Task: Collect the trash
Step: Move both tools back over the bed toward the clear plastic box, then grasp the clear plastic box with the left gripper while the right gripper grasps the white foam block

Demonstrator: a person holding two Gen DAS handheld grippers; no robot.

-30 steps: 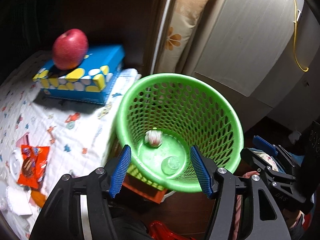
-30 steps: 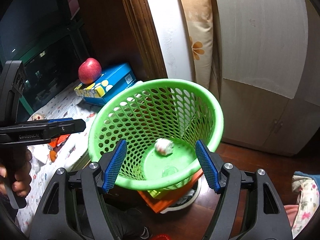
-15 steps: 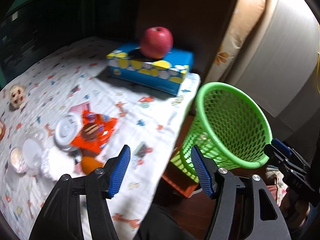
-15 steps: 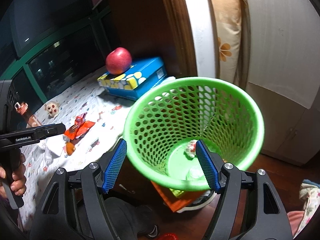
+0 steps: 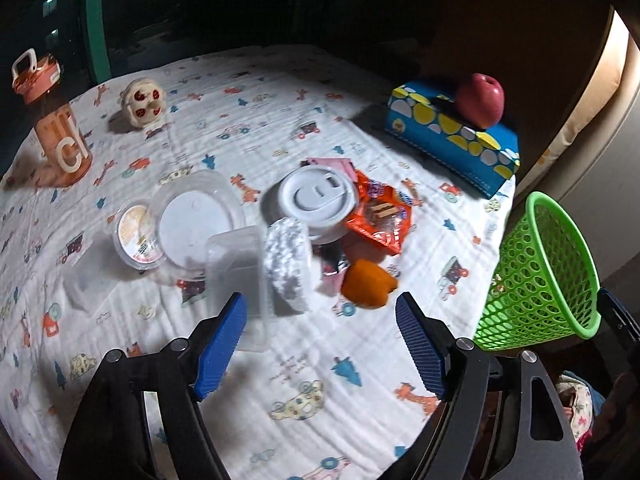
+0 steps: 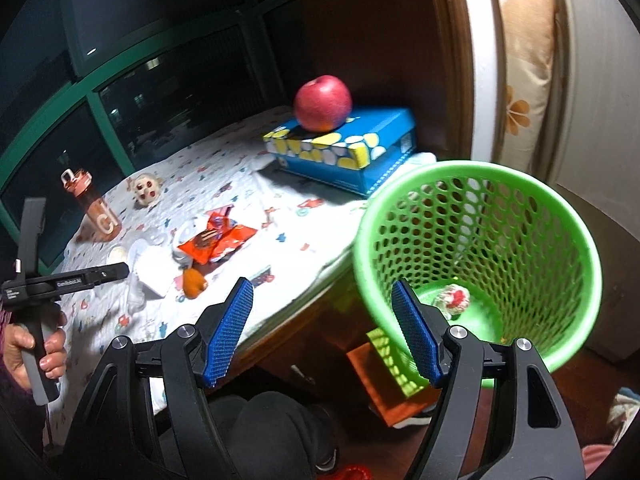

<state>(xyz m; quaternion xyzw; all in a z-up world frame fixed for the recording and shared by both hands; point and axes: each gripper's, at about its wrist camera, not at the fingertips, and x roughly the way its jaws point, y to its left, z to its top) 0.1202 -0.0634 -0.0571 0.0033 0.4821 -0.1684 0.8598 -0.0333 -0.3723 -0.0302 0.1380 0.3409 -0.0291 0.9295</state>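
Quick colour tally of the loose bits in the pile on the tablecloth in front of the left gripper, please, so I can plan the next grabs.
Orange: 2, snack wrapper and orange peel
White: 2, cup lid and foam net
Clear plastic: 3, round lid, tray, sauce cup
Pink: 1, pink packet
Total: 8

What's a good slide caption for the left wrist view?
Open left tongs hover over table litter: orange wrapper, white lid, clear tray; green basket waits beside the table.

A perforated green plastic basket (image 6: 480,256), a printed, ribbed cloth table cover (image 5: 280,368), a glossy orange foil wrapper (image 5: 380,216)
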